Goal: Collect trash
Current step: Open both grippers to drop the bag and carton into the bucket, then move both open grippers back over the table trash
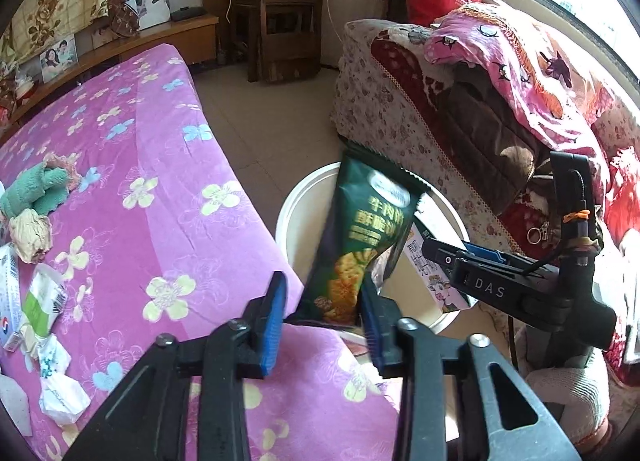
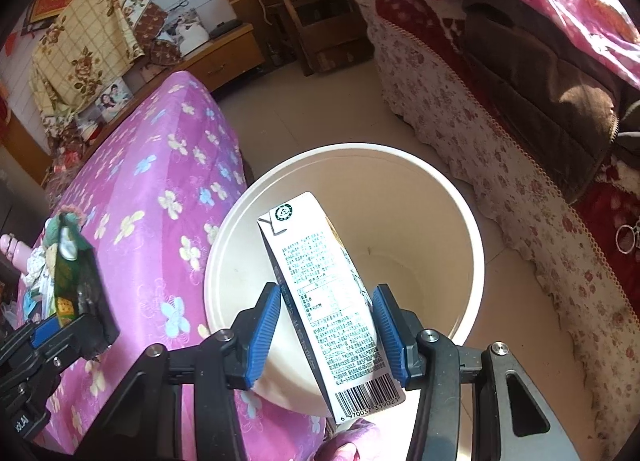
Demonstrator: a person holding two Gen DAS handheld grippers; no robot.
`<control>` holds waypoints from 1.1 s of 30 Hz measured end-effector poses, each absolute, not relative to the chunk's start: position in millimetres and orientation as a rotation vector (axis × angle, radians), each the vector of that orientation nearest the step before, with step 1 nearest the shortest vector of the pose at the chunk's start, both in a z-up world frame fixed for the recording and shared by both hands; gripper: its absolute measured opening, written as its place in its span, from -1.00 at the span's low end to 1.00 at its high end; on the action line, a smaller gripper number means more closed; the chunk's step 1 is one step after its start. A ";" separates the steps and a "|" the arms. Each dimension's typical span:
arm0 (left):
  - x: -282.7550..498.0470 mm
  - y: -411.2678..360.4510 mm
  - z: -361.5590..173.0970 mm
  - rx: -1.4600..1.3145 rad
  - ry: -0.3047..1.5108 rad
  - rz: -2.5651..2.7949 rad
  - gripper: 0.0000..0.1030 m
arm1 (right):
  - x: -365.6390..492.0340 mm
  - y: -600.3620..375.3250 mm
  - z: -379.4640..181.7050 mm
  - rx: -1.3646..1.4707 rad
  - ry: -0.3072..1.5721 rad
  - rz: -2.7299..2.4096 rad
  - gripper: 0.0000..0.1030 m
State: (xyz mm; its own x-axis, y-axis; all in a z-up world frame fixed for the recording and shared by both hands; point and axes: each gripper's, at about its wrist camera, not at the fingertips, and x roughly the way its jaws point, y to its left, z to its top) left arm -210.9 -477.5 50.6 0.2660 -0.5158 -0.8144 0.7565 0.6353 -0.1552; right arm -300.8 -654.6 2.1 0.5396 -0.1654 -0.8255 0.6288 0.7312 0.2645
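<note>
My left gripper (image 1: 324,309) holds a dark green snack packet (image 1: 360,237) upright over the rim of the white bucket (image 1: 288,205) beside the bed. My right gripper (image 2: 326,325) is shut on a white milk carton (image 2: 320,289) and holds it over the open white bucket (image 2: 460,201). The right gripper also shows in the left wrist view (image 1: 436,251), with the carton (image 1: 436,281) over the bucket. The left gripper shows at the left of the right wrist view (image 2: 60,321), with the green packet (image 2: 70,265).
The pink flowered bed (image 1: 160,165) carries crumpled paper (image 1: 30,235), white wrappers (image 1: 60,393) and a green cloth (image 1: 36,191) at its left. A floral sofa (image 1: 400,109) with blankets stands right of the bucket. A wooden chair (image 1: 280,9) stands at the back.
</note>
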 end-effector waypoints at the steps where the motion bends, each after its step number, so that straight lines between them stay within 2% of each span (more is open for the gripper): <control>1: -210.3 -477.0 49.8 0.279 0.977 -0.879 0.02 | -301.4 -655.5 2.0 0.595 0.879 -0.507 0.06; 2: -209.6 -476.6 49.7 0.271 0.980 -0.881 0.17 | -302.5 -656.4 2.5 0.599 0.870 -0.509 0.14; 3: -208.7 -475.6 50.0 0.262 0.978 -0.881 0.21 | -303.4 -656.7 3.6 0.599 0.861 -0.508 0.26; 5: -207.4 -474.7 49.5 0.257 0.977 -0.879 0.21 | -304.7 -655.8 5.9 0.597 0.845 -0.499 0.32; 20: -210.8 -441.7 61.6 0.271 0.932 -0.826 0.21 | -304.1 -619.8 21.4 0.574 0.850 -0.457 0.32; 33: -204.5 -354.8 87.5 0.225 0.865 -0.720 0.23 | -282.6 -540.3 60.6 0.486 0.826 -0.346 0.32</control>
